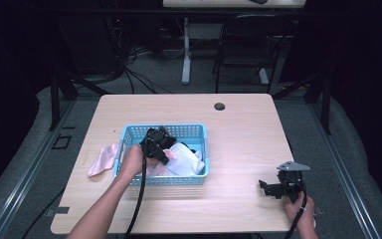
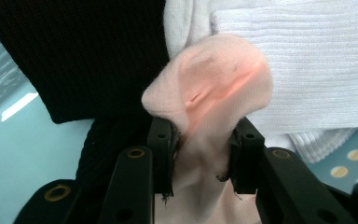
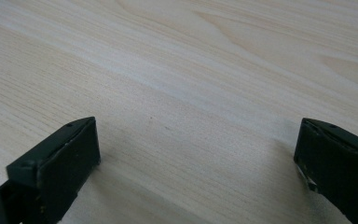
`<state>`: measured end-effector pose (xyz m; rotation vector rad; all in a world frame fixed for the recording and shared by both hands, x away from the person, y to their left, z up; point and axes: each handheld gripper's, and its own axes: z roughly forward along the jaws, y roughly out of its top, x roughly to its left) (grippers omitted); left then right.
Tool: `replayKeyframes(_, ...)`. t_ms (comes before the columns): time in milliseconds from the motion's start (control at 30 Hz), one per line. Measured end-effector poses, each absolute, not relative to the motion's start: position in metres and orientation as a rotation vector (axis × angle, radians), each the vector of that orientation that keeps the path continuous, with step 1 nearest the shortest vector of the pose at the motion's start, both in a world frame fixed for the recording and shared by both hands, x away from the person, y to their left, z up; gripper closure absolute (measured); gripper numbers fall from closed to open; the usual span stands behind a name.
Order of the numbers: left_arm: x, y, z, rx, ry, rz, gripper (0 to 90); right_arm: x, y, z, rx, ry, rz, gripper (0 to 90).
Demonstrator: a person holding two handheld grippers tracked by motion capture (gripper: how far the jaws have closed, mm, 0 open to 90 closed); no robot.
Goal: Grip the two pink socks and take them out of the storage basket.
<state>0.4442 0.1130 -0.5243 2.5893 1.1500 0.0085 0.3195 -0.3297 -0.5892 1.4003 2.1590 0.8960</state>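
Pink sock (image 2: 209,88), clamped in the left gripper (image 2: 200,154), lies in the blue basket (image 1: 189,130) at frame centre among white (image 2: 317,60) and black (image 2: 84,51) cloth, its lower part hidden. Right gripper (image 3: 196,154), lower right, stands apart over the table (image 3: 191,60).

The high view looks forward and down from above my side of the table (image 1: 238,119), taking in its whole top and the floor beyond. The camera on my left gripper (image 2: 200,154) sits very close over the pink sock (image 2: 209,84) inside the blue basket (image 1: 129,134) (left of centre from above). My right gripper's camera skims low over bare wood near the table's right edge.
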Motion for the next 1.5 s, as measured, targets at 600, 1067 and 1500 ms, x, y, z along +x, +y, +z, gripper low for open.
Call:
replayKeyframes(600, 0.439, 0.115, -0.494, 2.571, 1.09, 0.034, 76.5, 0.319, -0.33, -0.589, 1.4, 2.16, 0.896, 0.0)
replayKeyframes(1067, 0.436, 0.119, -0.451, 2.552, 1.032, 0.106, 77.0, 0.32, -0.33, -0.589, 1.4, 2.16, 0.891, 0.0)
replayKeyframes(1500, 0.437, 0.125, -0.415, 2.521, 1.011, 0.161, 77.1, 0.32, -0.33, -0.589, 1.4, 2.159, 0.892, 0.0)
